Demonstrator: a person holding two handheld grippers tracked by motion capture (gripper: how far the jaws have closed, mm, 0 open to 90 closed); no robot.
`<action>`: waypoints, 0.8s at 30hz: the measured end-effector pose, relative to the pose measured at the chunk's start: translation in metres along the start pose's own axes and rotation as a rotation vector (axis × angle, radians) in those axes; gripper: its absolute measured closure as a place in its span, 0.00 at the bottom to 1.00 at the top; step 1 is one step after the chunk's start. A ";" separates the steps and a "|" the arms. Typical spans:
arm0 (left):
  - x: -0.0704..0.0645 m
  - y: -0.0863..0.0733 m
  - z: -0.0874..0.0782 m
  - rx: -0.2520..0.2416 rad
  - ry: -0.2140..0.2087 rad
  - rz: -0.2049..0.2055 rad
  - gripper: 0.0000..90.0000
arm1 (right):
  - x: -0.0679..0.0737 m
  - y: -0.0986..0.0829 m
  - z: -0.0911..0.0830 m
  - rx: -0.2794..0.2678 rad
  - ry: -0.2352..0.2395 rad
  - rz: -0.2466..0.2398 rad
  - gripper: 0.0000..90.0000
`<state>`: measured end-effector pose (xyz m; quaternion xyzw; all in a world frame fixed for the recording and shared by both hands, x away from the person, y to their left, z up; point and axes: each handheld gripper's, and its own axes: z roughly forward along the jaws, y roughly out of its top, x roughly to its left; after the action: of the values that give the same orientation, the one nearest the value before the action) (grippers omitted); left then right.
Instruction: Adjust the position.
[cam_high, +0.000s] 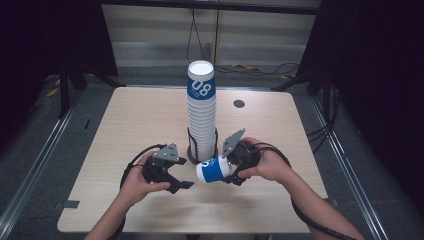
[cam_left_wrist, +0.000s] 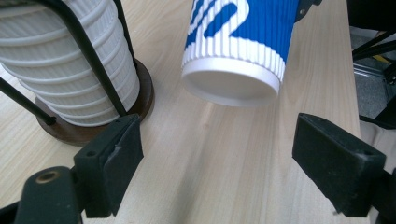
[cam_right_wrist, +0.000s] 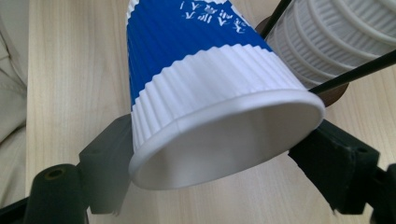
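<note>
1. Blue-and-white ribbed paper cup (cam_high: 214, 170) lies on its side in our right gripper (cam_high: 231, 172), above the pale wooden counter (cam_high: 140, 120), just in front of the cup stack.
2. We see in the right gripper view that the black jaws are clamped on the cup (cam_right_wrist: 205, 88) near its rim, one on each side, with its open white mouth facing that camera.
3. Our right hand (cam_high: 267, 165) grips that tool from the right side of the counter.
4. Our left gripper (cam_high: 181, 174) sits just left of the cup, its jaws apart and holding nothing.
5. In the left gripper view, the cup's closed white base (cam_left_wrist: 231, 86) faces that camera and hangs above the gap between the spread jaws, not touching them.
6. Our left hand (cam_high: 137, 182) holds the tool low near the counter's front edge.
7. A tall stack of white ribbed paper cups (cam_high: 202, 115) stands upright in a black wire holder on a round dark wooden base (cam_left_wrist: 140, 105), close behind both grippers.
8. The top cup of the stack (cam_high: 201, 80) carries the same blue band, with white numerals.
</note>
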<state>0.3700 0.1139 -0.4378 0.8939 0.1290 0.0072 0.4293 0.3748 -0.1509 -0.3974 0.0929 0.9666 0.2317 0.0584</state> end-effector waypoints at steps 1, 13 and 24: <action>0.000 0.000 0.000 -0.001 0.001 0.008 0.18 | 0.001 0.001 -0.001 0.015 0.002 0.007 0.19; -0.006 0.004 0.003 0.004 0.012 0.032 0.18 | 0.003 0.014 -0.001 0.084 0.010 -0.027 0.19; -0.010 0.007 0.007 -0.018 0.017 0.056 0.18 | 0.001 0.020 -0.001 0.131 0.023 -0.028 0.19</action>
<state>0.3627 0.1022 -0.4361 0.8933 0.1074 0.0281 0.4356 0.3770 -0.1337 -0.3870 0.0804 0.9814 0.1683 0.0445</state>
